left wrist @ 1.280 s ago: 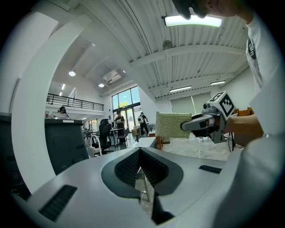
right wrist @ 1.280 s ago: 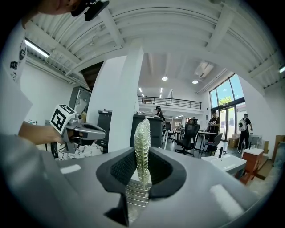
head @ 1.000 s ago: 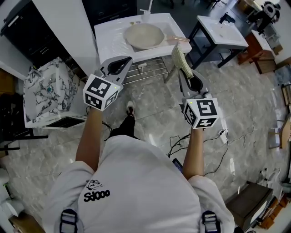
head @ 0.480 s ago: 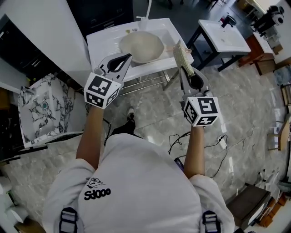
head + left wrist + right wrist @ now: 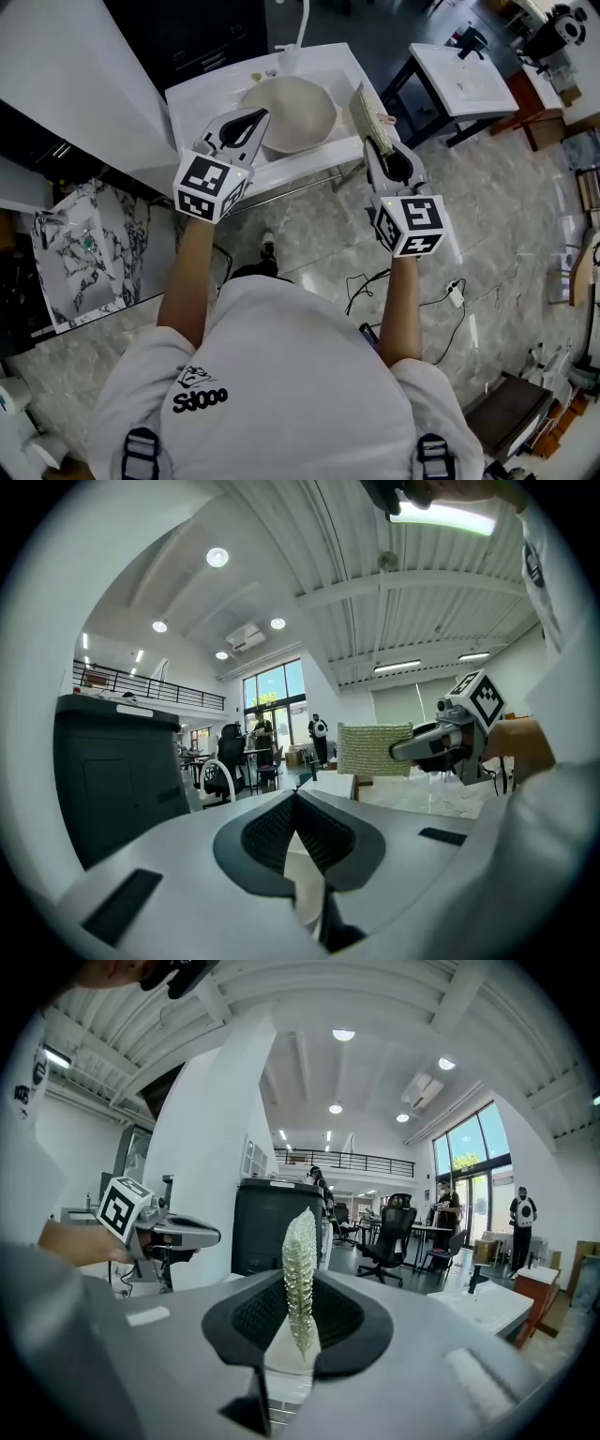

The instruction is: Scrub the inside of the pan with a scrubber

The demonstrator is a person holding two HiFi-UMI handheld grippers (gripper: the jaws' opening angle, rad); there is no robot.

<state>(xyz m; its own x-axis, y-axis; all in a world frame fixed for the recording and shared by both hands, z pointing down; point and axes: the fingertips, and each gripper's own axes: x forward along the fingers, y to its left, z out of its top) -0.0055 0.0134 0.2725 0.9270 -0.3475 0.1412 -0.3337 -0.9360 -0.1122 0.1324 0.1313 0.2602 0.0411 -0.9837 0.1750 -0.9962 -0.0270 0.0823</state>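
Head view — right gripper [image 5: 378, 142] grips the scrubber [image 5: 366, 108] beside the pan [image 5: 298, 108].

You hold two grippers: the left gripper [image 5: 259, 116] and the right gripper [image 5: 375, 145]. Before you are one pan [image 5: 292, 112], one scrubber [image 5: 366, 108], and two white basins, the near basin [image 5: 200, 98] and the far basin [image 5: 466, 77].

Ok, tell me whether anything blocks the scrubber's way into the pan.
Nothing visible does. The scrubber, clamped in the right gripper, is just right of the pan; the left gripper overlaps only its left edge in the head view.
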